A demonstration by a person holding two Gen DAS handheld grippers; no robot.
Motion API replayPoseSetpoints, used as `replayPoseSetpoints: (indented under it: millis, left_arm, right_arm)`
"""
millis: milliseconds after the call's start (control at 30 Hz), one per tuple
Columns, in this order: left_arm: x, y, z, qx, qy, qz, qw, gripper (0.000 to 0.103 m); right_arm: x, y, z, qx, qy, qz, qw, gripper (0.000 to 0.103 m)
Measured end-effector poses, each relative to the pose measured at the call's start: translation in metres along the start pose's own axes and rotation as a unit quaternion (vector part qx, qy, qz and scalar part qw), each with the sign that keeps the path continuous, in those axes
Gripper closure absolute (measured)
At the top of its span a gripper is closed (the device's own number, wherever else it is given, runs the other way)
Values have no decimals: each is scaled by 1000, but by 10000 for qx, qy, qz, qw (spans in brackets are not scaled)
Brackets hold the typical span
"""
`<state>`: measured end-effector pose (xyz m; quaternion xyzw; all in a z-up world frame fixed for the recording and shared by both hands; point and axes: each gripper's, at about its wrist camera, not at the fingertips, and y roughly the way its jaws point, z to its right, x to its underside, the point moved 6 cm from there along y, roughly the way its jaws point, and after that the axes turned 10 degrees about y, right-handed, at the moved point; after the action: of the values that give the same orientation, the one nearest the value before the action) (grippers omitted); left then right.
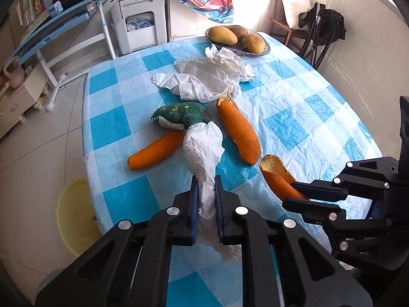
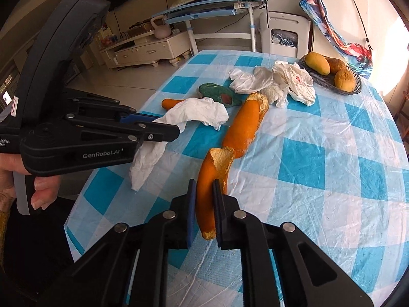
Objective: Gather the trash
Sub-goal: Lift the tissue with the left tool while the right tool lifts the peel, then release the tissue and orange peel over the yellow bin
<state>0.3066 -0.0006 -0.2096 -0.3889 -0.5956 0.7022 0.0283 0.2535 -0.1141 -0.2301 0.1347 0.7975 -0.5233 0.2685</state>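
Note:
My left gripper (image 1: 206,181) is shut on the narrow end of a crumpled white tissue (image 1: 203,148), which trails over the blue-checked tablecloth (image 1: 306,117). The right wrist view shows that gripper (image 2: 166,126) from the side, with the tissue (image 2: 199,112) hanging from it. My right gripper (image 2: 204,186) is shut on a curled orange peel (image 2: 204,171), also seen in the left view (image 1: 288,193) gripping the peel (image 1: 274,174). Loose on the table lie a long orange peel (image 1: 239,133), another orange peel (image 1: 150,153), a green peel (image 1: 181,112) and more crumpled tissues (image 1: 212,76).
A wicker basket (image 1: 265,48) with three mangoes stands at the table's far side. A yellow round object (image 1: 74,217) sits on the floor beside the table's left edge. Beyond the table are a blue-framed desk (image 1: 58,28), a white appliance (image 1: 140,23) and a chair (image 1: 288,23).

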Motion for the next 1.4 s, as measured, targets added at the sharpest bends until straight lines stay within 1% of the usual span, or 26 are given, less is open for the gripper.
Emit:
replayPoseSetpoints:
  millis: [67, 133, 267, 400, 533, 633, 700, 833, 967, 1033, 1100, 1200, 1300, 1400]
  left_arm:
    - [-5, -16, -7, 71, -142, 324, 9993, 91]
    - [-8, -30, -18, 66, -387, 588, 9975, 91]
    - [-9, -49, -49, -225, -900, 902, 9916, 91]
    - [-4, -61, -73, -534, -1302, 1057, 9844, 91]
    - [4, -69, -94, -956, -1620, 1085, 9761, 91]
    - [14, -76, -115, -1275, -1953, 1107, 9661, 91]
    - [25, -81, -130, -1378, -2226, 1107, 9588, 91]
    - [56, -86, -165, -1774, -2630, 848, 9446, 91]
    - [91, -90, -203, -2207, -2858, 567, 9308, 91]
    - [108, -88, -221, -2141, -3129, 459, 9242, 91]
    - [120, -88, -234, -2119, -3400, 420, 9153, 91]
    - [127, -95, -244, -2175, -3616, 539, 9050, 91]
    - [127, -101, -249, -2216, -3749, 671, 8977, 91]
    - [130, -100, -256, -2226, -3872, 681, 8921, 91]
  right_arm:
    - [-1, -2, -1, -55, -5, 21, 10000, 90]
    - [0, -1, -4, -60, -40, 16, 10000, 90]
    - [1, 0, -11, -116, -102, 22, 9999, 90]
    - [0, -4, -19, -219, -115, 121, 9996, 90]
    - [0, -7, -34, -338, -213, 262, 9989, 90]
    - [-1, -8, -48, -403, -363, 362, 9979, 90]
    - [-2, -8, -59, -455, -486, 391, 9970, 90]
    - [-7, -2, -84, -565, -708, 384, 9951, 90]
    - [-17, 14, -117, -849, -731, 383, 9930, 90]
    - [-24, 26, -137, -971, -814, 391, 9912, 90]
    - [-31, 39, -159, -1097, -912, 388, 9890, 90]
    - [-44, 60, -180, -1211, -971, 341, 9873, 90]
    - [-58, 82, -194, -1302, -931, 256, 9868, 90]
    - [-66, 103, -207, -1399, -932, 175, 9856, 90]
